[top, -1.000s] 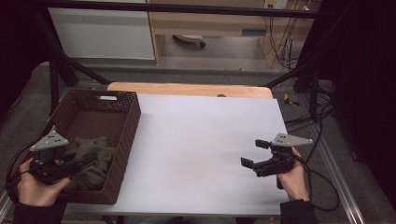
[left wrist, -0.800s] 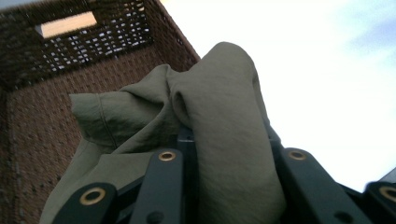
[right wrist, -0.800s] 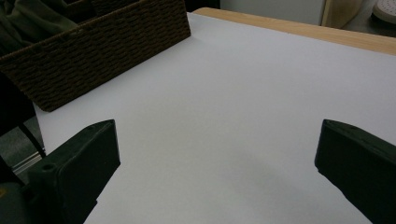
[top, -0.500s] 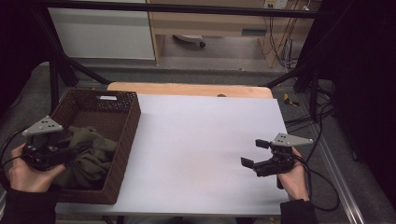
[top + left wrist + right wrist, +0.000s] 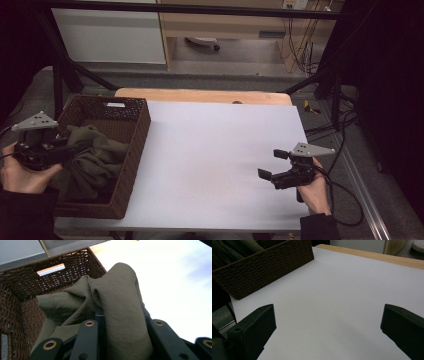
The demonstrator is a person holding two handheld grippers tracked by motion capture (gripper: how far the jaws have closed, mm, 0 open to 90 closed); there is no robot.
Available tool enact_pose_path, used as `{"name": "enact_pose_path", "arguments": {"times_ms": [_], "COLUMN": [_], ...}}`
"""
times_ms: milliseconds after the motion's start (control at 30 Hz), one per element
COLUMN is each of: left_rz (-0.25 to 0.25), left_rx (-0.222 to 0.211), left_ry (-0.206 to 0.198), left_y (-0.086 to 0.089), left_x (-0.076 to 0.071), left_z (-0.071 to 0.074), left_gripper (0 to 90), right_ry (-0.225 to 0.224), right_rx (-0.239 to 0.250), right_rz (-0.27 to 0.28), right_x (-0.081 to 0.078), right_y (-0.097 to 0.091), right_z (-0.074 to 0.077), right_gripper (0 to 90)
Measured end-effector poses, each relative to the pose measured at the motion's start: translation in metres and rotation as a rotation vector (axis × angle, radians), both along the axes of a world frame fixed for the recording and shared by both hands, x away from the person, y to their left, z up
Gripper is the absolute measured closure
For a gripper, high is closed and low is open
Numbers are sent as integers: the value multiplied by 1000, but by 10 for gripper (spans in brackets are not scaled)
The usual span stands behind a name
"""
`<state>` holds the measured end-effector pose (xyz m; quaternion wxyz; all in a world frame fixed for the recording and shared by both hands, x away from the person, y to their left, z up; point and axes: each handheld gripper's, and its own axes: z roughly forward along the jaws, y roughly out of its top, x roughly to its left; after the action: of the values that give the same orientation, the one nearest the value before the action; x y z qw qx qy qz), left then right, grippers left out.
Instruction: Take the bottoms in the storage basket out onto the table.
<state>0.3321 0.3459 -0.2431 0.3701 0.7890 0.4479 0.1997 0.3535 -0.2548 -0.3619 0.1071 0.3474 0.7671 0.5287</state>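
At the high view's left edge, the left claw (image 5: 75,149) is clamped on the green cloth (image 5: 97,160), which hangs into the basket (image 5: 142,130); the bare tabletop (image 5: 215,150) lies to its right, where the right claw (image 5: 272,164) waits, jaws apart.

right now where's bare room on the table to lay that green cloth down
The white table top is bare between the wicker basket and the right hand-held gripper. It is crowded inside the basket, where the left hand-held gripper grips the green cloth.
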Motion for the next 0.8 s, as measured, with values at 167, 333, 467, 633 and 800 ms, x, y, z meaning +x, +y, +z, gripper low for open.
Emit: {"name": "enact_pose_path", "arguments": {"times_ms": [167,333,467,633,800], "left_rz": [-4,-12,-12,-13,-13], "left_rx": [9,9,14,12,12], "left_ry": [6,10,13,7,3], "left_y": [0,0,0,1,3], "left_x": [5,10,14,16,18], "left_z": [3,5,9,13,17], "left_gripper": [711,711,711,712,712], "right_ry": [0,0,4,4,3], "right_rx": [2,-2,-3,-5,-6], "right_rz": [-1,0,2,3,4], "right_x": [0,0,0,1,1], "right_y": [0,0,0,1,1], "right_z": [0,0,0,-1,-1], "right_gripper": [6,6,6,6,6]}}
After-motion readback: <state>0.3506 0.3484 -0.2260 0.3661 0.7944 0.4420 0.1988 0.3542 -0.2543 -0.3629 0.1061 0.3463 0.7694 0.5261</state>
